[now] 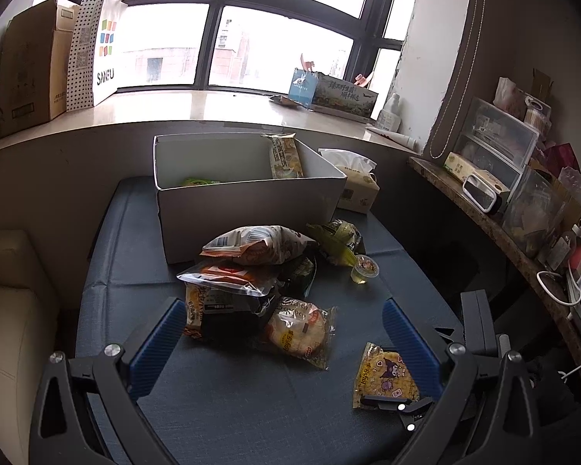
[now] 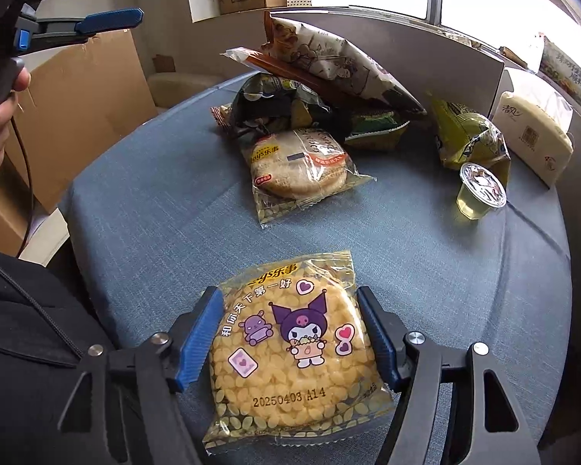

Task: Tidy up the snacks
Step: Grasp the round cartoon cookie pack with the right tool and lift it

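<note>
Straddling the Kuromi rice cracker packet (image 2: 294, 348), the right gripper (image 2: 290, 333) has its blue pads beside both edges; whether they pinch is unclear. Next comes a firm squeeze and a lift toward the white box (image 1: 251, 197), beyond the snack pile (image 1: 251, 271). The left gripper (image 1: 282, 333) hovers wide, empty.

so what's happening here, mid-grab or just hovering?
Mid-grab. The right gripper has its fingers on either side of the cartoon-printed rice cracker packet, which lies flat on the blue table; whether the pads actually press it is hard to tell. The left gripper is open and empty, facing the snack pile. The white box behind the pile already holds a couple of packets. A jelly cup and another round cracker packet are loose on the table.
</note>
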`<state>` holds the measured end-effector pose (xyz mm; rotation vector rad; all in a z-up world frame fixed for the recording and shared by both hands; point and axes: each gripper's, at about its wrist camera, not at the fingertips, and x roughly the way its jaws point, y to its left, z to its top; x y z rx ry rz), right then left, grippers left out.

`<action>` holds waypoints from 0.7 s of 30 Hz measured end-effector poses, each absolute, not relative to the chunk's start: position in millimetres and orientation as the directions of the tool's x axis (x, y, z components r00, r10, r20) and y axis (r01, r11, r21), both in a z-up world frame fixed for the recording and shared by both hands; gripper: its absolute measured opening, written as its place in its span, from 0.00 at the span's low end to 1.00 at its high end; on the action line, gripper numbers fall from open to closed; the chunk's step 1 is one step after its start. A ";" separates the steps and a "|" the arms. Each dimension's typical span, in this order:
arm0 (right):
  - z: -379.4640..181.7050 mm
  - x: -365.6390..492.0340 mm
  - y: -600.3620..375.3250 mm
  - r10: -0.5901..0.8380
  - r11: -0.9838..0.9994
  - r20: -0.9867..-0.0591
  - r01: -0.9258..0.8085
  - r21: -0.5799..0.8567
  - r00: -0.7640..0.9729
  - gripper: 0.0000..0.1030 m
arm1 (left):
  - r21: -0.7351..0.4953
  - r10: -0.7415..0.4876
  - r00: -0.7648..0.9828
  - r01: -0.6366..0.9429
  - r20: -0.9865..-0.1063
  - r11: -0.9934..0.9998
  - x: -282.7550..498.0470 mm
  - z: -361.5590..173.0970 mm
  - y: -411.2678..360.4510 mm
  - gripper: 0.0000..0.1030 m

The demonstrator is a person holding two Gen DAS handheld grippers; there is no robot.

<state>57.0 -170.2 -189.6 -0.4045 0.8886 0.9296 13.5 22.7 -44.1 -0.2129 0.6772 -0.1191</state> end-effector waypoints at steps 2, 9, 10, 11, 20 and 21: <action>-185.3 61.4 -174.8 0.533 0.584 -0.788 -0.808 0.078 0.309 0.63 | -0.232 -0.177 0.773 0.040 -0.610 0.972 13.8 -44.7 22.5 1.00; -161.2 83.8 -200.5 0.572 0.669 -0.733 -0.726 0.156 0.369 0.25 | -0.249 -0.178 0.755 0.020 -0.631 0.968 21.9 -55.4 27.2 1.00; -159.9 84.7 -202.8 0.570 0.672 -0.734 -0.724 0.158 0.369 0.24 | -0.252 -0.177 0.751 0.015 -0.636 0.968 23.1 -58.0 27.5 1.00; -158.0 86.1 -204.8 0.576 0.674 -0.729 -0.720 0.167 0.370 0.21 | -0.254 -0.179 0.747 0.013 -0.640 0.967 24.1 -59.8 27.6 1.00; -117.4 80.1 -210.0 0.567 0.707 -0.659 -0.703 0.080 0.494 0.16 | -0.258 -0.178 0.739 0.006 -0.649 0.966 30.2 -67.3 29.1 1.00; -114.6 79.6 -209.5 0.563 0.708 -0.656 -0.703 0.070 0.502 0.16 | -0.259 -0.179 0.737 0.006 -0.652 0.966 31.5 -69.0 29.1 1.00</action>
